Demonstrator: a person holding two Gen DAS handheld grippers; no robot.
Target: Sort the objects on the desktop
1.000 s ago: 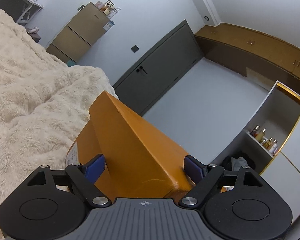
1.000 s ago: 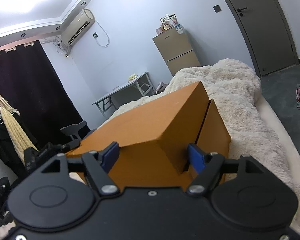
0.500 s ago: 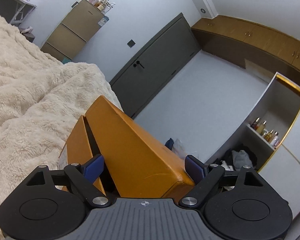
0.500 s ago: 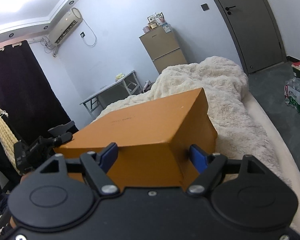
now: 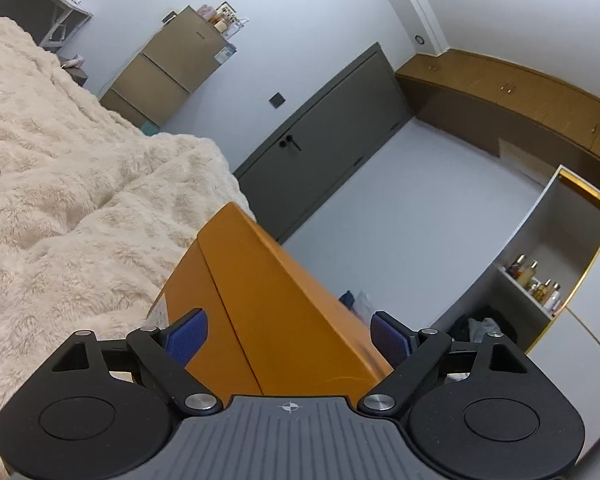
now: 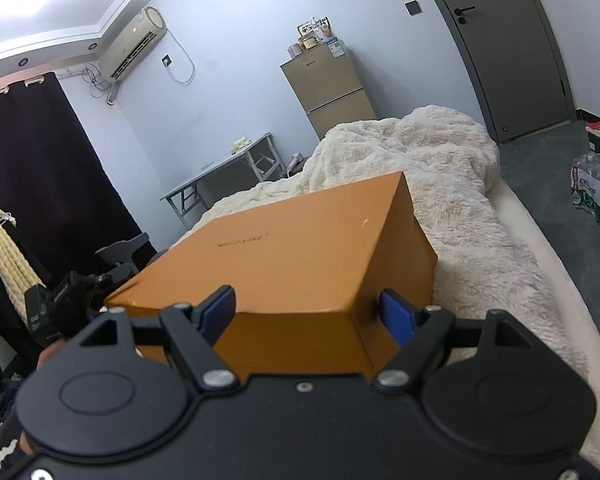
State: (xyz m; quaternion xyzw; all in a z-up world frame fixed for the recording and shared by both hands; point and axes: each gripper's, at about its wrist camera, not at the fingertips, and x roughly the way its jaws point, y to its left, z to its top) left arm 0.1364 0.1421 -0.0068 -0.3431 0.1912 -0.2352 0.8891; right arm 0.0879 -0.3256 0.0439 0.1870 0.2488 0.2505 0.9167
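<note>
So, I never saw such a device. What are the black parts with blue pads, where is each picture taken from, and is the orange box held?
No robot here: a person holds two hand tools, each with a camera looking along its two fingers. The left gripper and the right gripper each straddle one end of the same orange box, which sits on a fluffy blanket. The lid looks seated on the box. The blue pads are the fingertips. The left jaws are opening; neither pair visibly presses the box.
</note>
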